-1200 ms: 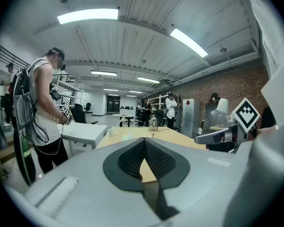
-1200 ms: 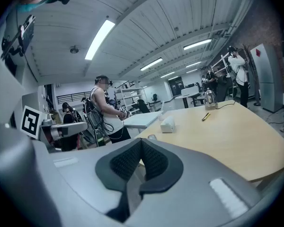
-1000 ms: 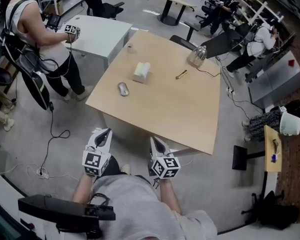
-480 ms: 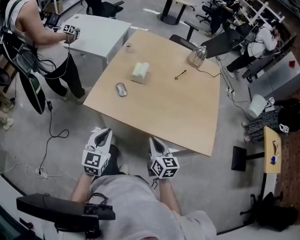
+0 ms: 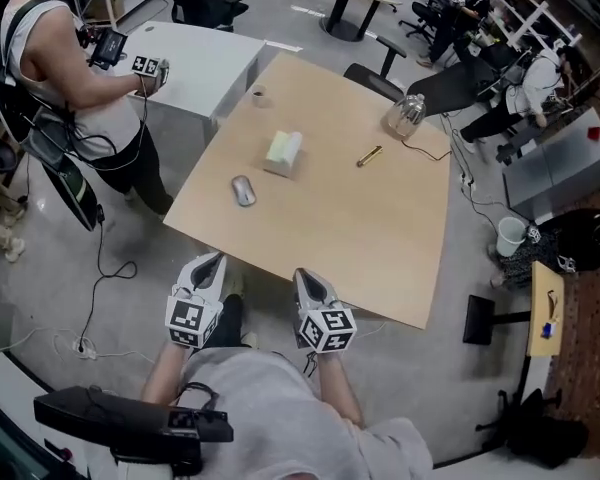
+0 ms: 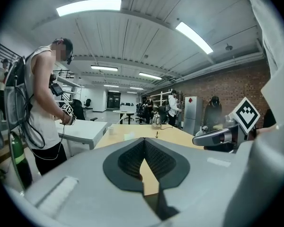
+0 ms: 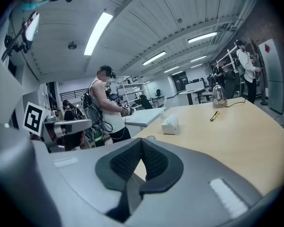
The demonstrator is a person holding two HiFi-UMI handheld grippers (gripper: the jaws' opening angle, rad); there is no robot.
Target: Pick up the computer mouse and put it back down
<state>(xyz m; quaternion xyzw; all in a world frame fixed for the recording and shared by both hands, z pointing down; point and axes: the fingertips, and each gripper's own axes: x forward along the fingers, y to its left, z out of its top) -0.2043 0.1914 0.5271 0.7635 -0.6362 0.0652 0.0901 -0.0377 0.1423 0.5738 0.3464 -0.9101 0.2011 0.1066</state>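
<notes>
A grey computer mouse (image 5: pixel 243 190) lies on the tan table (image 5: pixel 360 238), near its left edge. My left gripper (image 5: pixel 212 264) and right gripper (image 5: pixel 305 278) hang side by side over the floor, just short of the table's near edge. Both point at the table, well apart from the mouse. In the left gripper view the left gripper (image 6: pixel 144 140) has its pads together with nothing between them. The right gripper (image 7: pixel 142 141) looks the same in its own view, shut and empty.
Beyond the mouse the table carries a tissue box (image 5: pixel 283 153), a pen (image 5: pixel 368 155), a glass kettle (image 5: pixel 405 114) and a small cup (image 5: pixel 259 95). A person (image 5: pixel 70 78) with grippers stands at the left by a white table (image 5: pixel 205 63). Cables lie on the floor.
Both grippers have come closer to the table's near edge, still side by side and shut. The mouse has not moved on the table.
</notes>
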